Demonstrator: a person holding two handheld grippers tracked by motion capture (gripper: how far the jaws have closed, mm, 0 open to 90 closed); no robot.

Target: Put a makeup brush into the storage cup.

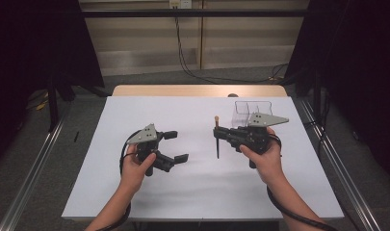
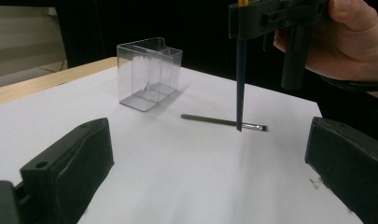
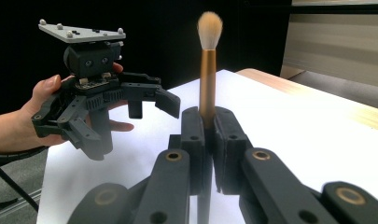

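My right gripper (image 1: 217, 135) is shut on a makeup brush (image 3: 208, 70) with a gold ferrule, held upright with its pale bristles on top. In the left gripper view its dark handle (image 2: 241, 84) hangs down from the right gripper (image 2: 241, 18), its tip close over a second, thin brush (image 2: 214, 121) lying flat on the white table. My left gripper (image 1: 176, 146) hovers to the left of it, jaws wide open and holding nothing, pointed at the right gripper. The right gripper view has the left gripper (image 3: 130, 121) facing me from the left.
A clear plastic container (image 1: 248, 111) with compartments stands behind my right gripper, also in the left gripper view (image 2: 149, 74). The white tabletop (image 1: 135, 192) has a wooden strip along its far edge (image 1: 197, 90). Dark curtains and metal rails flank the table.
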